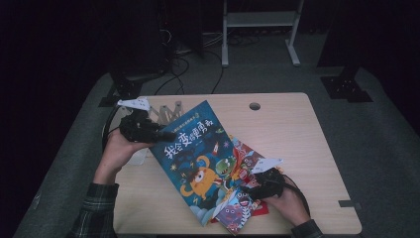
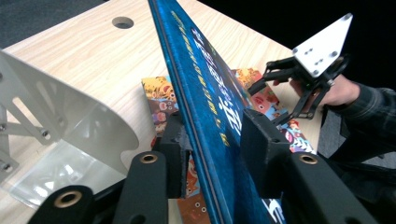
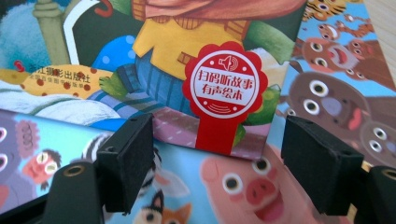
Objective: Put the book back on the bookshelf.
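A blue picture book (image 1: 198, 153) with a yellow monster on its cover is tilted up off the table, its upper left edge between the jaws of my left gripper (image 1: 166, 135). In the left gripper view both pads press on the blue book (image 2: 210, 93), and my left gripper (image 2: 215, 144) is shut on it. Several colourful picture books (image 1: 242, 208) lie under its lower end. My right gripper (image 1: 247, 186) hovers over them, open. In the right gripper view the right gripper (image 3: 217, 163) has its pads wide apart above a cover with a round red sticker (image 3: 224, 88).
A white metal book stand (image 1: 166, 111) stands at the back left of the wooden table (image 1: 287, 129), close to my left gripper, with clear plastic (image 2: 46, 172) below it. A cable hole (image 1: 254, 106) sits near the table's far edge. Cables and a rack stand on the floor behind.
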Tool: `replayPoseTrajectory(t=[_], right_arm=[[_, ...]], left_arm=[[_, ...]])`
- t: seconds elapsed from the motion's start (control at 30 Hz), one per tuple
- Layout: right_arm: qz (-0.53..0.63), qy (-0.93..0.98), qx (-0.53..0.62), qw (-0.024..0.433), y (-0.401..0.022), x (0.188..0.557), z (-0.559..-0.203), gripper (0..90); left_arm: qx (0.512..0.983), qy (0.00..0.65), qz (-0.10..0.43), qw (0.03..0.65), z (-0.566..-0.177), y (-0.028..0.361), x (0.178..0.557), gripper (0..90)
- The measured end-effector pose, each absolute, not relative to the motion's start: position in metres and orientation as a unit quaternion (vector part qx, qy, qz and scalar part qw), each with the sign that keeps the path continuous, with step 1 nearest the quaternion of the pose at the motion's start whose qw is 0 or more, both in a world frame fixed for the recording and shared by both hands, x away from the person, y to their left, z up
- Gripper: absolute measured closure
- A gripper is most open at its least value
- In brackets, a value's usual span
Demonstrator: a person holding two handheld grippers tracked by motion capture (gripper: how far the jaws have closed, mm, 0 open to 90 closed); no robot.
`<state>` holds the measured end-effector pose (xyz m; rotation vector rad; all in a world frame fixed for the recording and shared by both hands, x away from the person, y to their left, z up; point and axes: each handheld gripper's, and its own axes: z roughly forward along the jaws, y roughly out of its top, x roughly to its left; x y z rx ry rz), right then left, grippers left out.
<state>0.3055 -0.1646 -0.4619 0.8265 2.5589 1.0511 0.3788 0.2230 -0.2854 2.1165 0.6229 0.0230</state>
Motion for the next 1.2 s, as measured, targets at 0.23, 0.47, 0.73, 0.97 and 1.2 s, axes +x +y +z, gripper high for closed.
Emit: replayPoseTrajectory(t=[0.23, 0.47, 0.73, 0.97, 1.2], right_arm=[[0.369, 0.877, 0.281, 0.128, -0.155, 0.310, -0.463, 24.3], [0.367, 0.878, 0.278, 0.130, -0.146, 0.313, -0.462, 24.3], [0.370, 0.874, 0.287, 0.129, -0.145, 0.320, -0.464, 24.2], [0.374, 0.873, 0.286, 0.128, -0.143, 0.322, -0.464, 24.2], [0.373, 0.873, 0.285, 0.131, -0.143, 0.322, -0.464, 24.2]], left_arm=[[0.872, 0.231, 0.012, 0.431, -0.258, 0.211, 0.379, 68.1], [0.886, 0.208, 0.010, 0.413, -0.235, 0.199, 0.376, 71.4], [0.898, 0.198, 0.005, 0.392, -0.212, 0.188, 0.372, 76.9], [0.907, 0.180, 0.003, 0.381, -0.204, 0.180, 0.363, 77.4], [0.915, 0.184, -0.009, 0.360, -0.206, 0.176, 0.364, 76.3]])
